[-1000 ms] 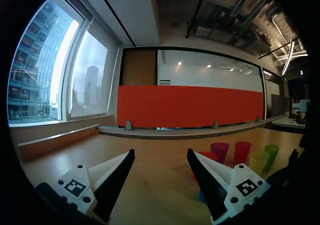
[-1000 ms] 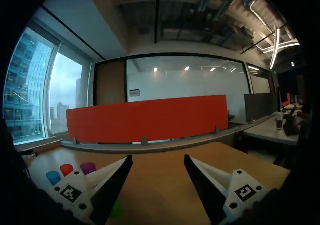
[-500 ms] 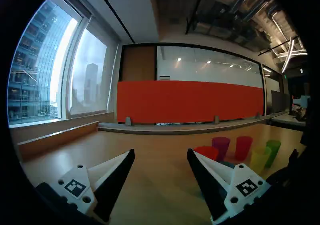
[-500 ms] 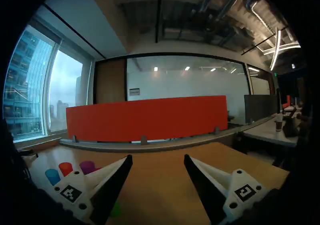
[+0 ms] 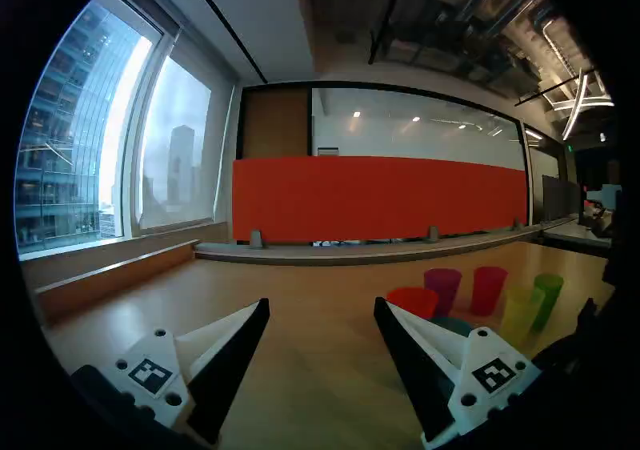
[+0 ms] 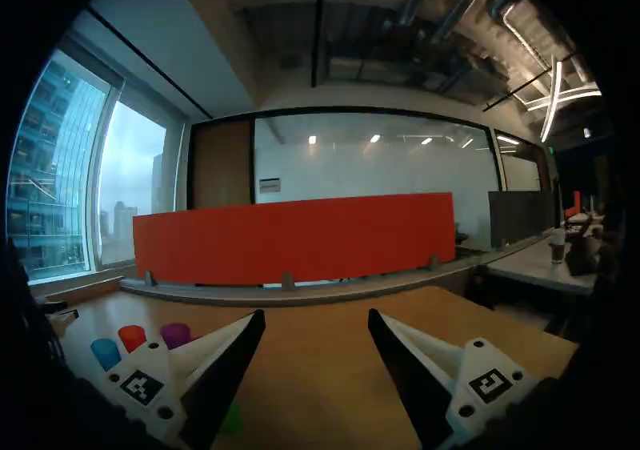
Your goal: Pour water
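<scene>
In the left gripper view, several plastic cups stand in a cluster on the wooden table (image 5: pixel 320 386), to the right of and beyond my open left gripper (image 5: pixel 320 302). They include a red cup (image 5: pixel 414 300), a purple cup (image 5: pixel 442 286), a pink cup (image 5: pixel 488 287), a yellow cup (image 5: pixel 518 312) and a green cup (image 5: pixel 549 294). A teal cup (image 5: pixel 452 324) peeks out behind the right finger. In the right gripper view, my right gripper (image 6: pixel 314 314) is open and holds nothing. A blue cup (image 6: pixel 105 353), a red cup (image 6: pixel 132 338) and a purple cup (image 6: pixel 175 335) stand far left, and a green cup (image 6: pixel 232 419) sits low beside the left finger.
An orange divider panel (image 5: pixel 376 198) runs along the table's far edge on a grey rail. Large windows (image 5: pixel 80 154) are at the left. Another desk with a bottle (image 6: pixel 558 246) and dark objects stands at the right. Bare tabletop lies ahead of both grippers.
In the left gripper view the cups and the orange panel have shifted slightly upward. The right gripper view is nearly unchanged. Both grippers stay open.
</scene>
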A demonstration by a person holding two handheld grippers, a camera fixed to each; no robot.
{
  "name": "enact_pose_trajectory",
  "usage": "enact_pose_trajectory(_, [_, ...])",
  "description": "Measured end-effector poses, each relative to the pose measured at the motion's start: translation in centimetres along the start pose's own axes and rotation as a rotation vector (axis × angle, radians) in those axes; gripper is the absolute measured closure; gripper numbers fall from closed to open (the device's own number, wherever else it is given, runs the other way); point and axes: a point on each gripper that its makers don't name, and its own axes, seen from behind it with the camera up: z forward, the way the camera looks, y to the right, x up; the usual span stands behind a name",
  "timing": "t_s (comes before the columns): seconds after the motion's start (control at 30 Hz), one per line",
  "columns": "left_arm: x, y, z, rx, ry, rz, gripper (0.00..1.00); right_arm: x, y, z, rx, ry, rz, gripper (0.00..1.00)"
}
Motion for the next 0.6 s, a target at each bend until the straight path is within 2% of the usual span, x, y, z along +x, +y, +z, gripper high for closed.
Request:
enact_pose_trajectory(0.3, [0.05,-0.1,-0.14,0.001,0.0,0.002,0.03,0.14,-0.24,-0.44,0.022,0.02,-0.016,0.0])
enact_pose_trajectory(0.6, [0.09,-0.1,-0.1,0.001,0.0,0.002,0.03,-0.21,-0.17,0.23,0.026,0.056,-0.063,0.0])
